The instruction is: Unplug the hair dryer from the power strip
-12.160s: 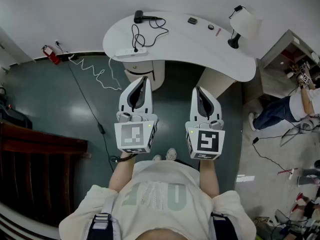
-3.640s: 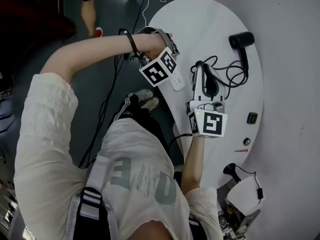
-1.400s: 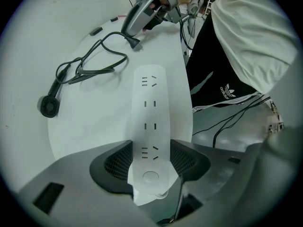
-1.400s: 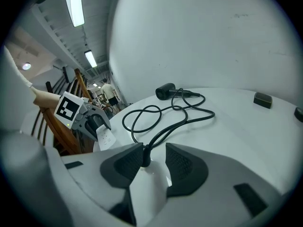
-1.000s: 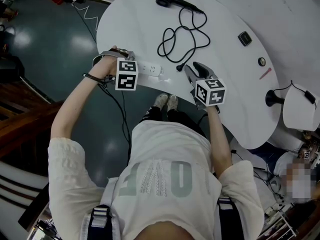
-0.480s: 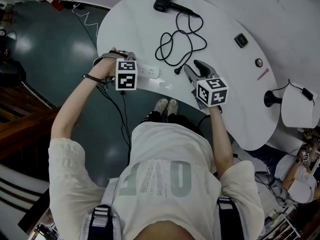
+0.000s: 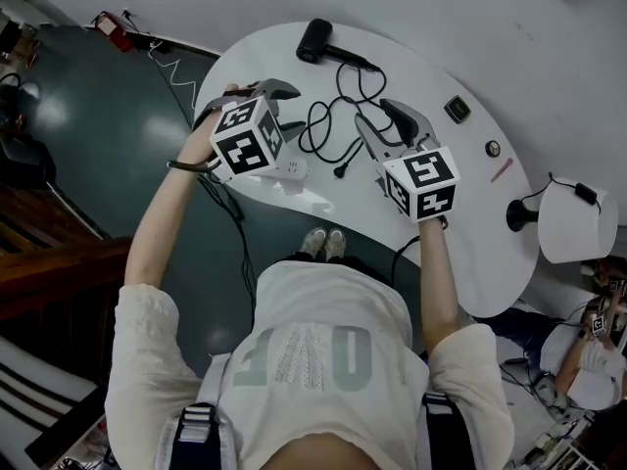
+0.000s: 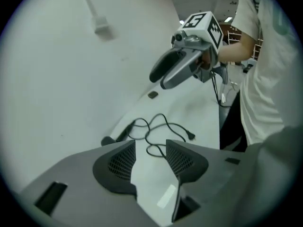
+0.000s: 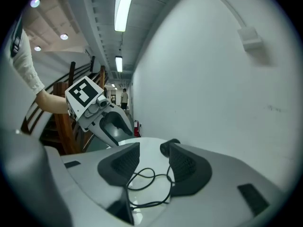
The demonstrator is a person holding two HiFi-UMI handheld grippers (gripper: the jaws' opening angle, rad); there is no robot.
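One black plug (image 7: 338,172) loose on table (image 7: 470,209) (power strip (image 7: 292,168) nearby).

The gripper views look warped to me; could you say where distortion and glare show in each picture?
Head view: dim, wide-angle, the table bowed. Left gripper view: dark round corners, a bright glare patch on the table. Right gripper view: same vignette, the ceiling light blown out.

Dim, flat head view. Both gripper views fisheye, dark vignetted corners, soft blur; ceiling tube light (image 9: 122,6) glares.
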